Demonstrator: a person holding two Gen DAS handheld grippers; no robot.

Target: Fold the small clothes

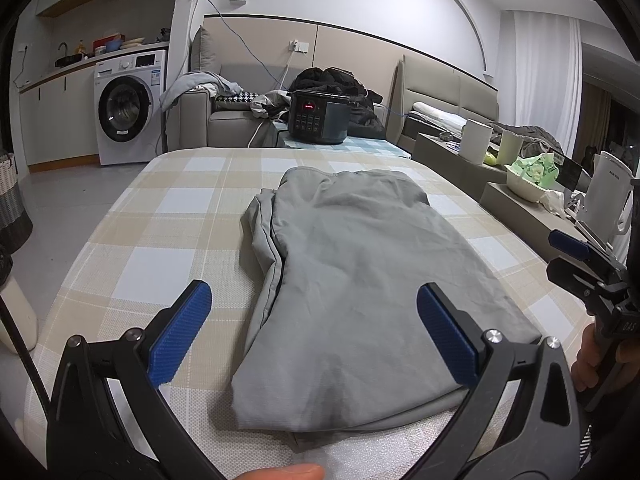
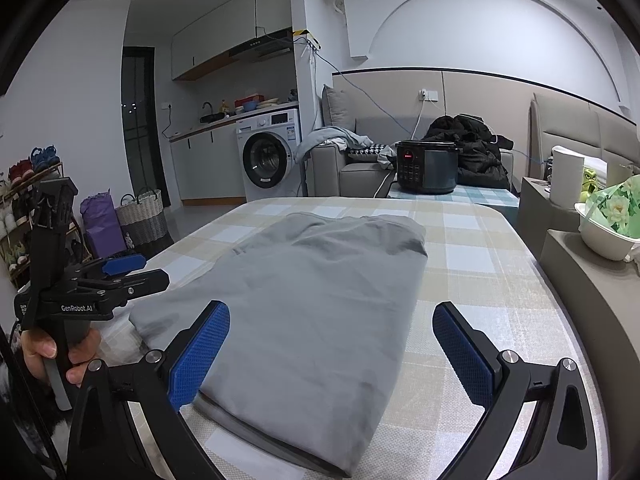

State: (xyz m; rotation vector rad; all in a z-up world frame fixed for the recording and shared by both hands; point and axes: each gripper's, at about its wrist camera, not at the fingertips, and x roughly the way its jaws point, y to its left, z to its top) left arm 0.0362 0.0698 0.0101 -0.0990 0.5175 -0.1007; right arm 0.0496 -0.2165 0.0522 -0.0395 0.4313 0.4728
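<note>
A grey garment (image 1: 352, 280) lies folded lengthwise on the checked table (image 1: 160, 216), running away from me. My left gripper (image 1: 314, 304) is open and empty, its blue pads on either side of the garment's near end, above it. My right gripper (image 2: 332, 324) is open and empty over the garment (image 2: 320, 292) near its right edge. The right gripper also shows at the right edge of the left wrist view (image 1: 576, 252). The left gripper shows at the left of the right wrist view (image 2: 120, 268); its jaws look almost closed there.
A black rice cooker (image 1: 318, 116) stands on a smaller table beyond the far edge. A side shelf on the right holds a white kettle (image 1: 608, 196), a bowl (image 1: 528, 184) and cups. A washing machine (image 1: 128, 108) and sofa are behind. Baskets (image 2: 140, 220) stand on the floor left.
</note>
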